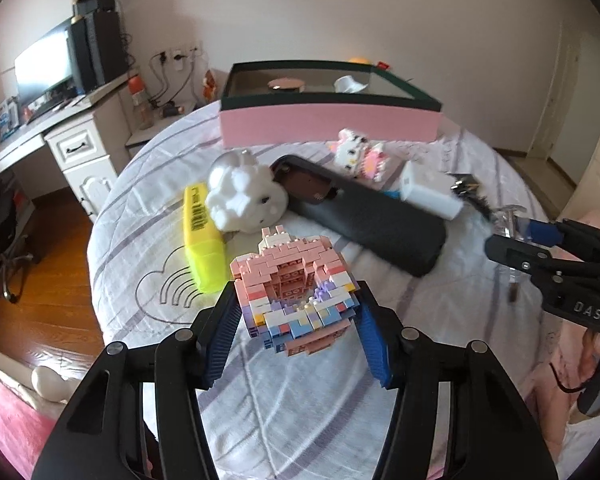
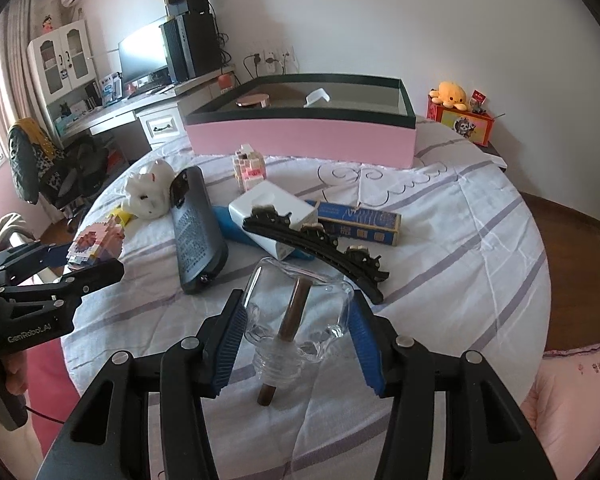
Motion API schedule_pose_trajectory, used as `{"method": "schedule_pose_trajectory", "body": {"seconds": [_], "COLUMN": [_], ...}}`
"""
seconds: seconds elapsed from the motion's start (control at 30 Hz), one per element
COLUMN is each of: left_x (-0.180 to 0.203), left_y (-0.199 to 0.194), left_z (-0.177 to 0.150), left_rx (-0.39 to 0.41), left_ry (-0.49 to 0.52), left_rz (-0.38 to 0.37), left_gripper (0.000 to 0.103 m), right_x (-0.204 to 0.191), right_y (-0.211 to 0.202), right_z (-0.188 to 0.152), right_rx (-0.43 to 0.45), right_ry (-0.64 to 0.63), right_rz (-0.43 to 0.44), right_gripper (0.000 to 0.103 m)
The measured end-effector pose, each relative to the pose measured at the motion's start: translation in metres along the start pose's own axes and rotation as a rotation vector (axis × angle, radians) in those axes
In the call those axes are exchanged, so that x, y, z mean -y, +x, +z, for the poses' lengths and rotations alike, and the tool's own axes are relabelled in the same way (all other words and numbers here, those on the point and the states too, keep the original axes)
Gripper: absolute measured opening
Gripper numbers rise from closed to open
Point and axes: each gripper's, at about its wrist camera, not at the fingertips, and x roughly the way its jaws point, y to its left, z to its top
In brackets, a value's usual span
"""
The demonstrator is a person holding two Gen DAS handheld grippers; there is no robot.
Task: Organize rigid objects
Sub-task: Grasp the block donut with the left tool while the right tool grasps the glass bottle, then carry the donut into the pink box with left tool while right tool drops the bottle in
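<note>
Two things sit in my tools at this moment, and two more already lie in the pink box [image 2: 300,140] at the top centre of the frame: a round copper-coloured lid [image 2: 253,101] and a small white piece [image 2: 318,97]. So the sorting is begun but, I judge, far from finished.

My left tool [image 1: 296,312] pinches a pastel brick model [image 1: 296,292], studded and stepped, all hard little plastic blocks in pink, lilac, white and blue; its blue ribbed pads [image 1: 224,340] press on both flanks. My right tool [image 2: 296,320] is pressed onto a clear glass bottle [image 2: 296,312] with a lobed body, a threaded neck and a brown stick through it (smooth and slippery, I would guess).

Left on the bed [image 2: 440,240], mid-frame: a glossy white animal figure [image 2: 150,194], a long dark matte case [image 2: 198,236], a white boxy block [image 2: 272,216], a black curved hair clip [image 2: 320,250] with toothed ornaments, a blue printed carton [image 2: 358,224], a small pink-and-white brick figure [image 2: 249,170], and a yellow translucent bar [image 1: 202,240] at left of the left view. All are rigid. The quilt is soft, striped in white and lilac, with stitched curls.
</note>
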Motion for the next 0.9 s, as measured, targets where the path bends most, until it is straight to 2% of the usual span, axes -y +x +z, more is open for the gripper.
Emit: {"method": "schedule_pose_trajectory", "body": {"seconds": [0.5, 0.9], "left_x": [0.017, 0.023], "left_y": [-0.015, -0.03], "left_z": [0.019, 0.042], "left_rx": [0.053, 0.113], "left_ry": [0.034, 0.044], "left_rz": [-0.038, -0.022], "left_gripper": [0.057, 0.057], "right_x": [0.0, -0.005], "right_y": [-0.021, -0.033], "right_z": [0.012, 0.032], "right_rx": [0.061, 0.11], "right_ry": [-0.001, -0.02], "right_rz": [0.016, 0.022], "right_gripper": [0.052, 0.052]}}
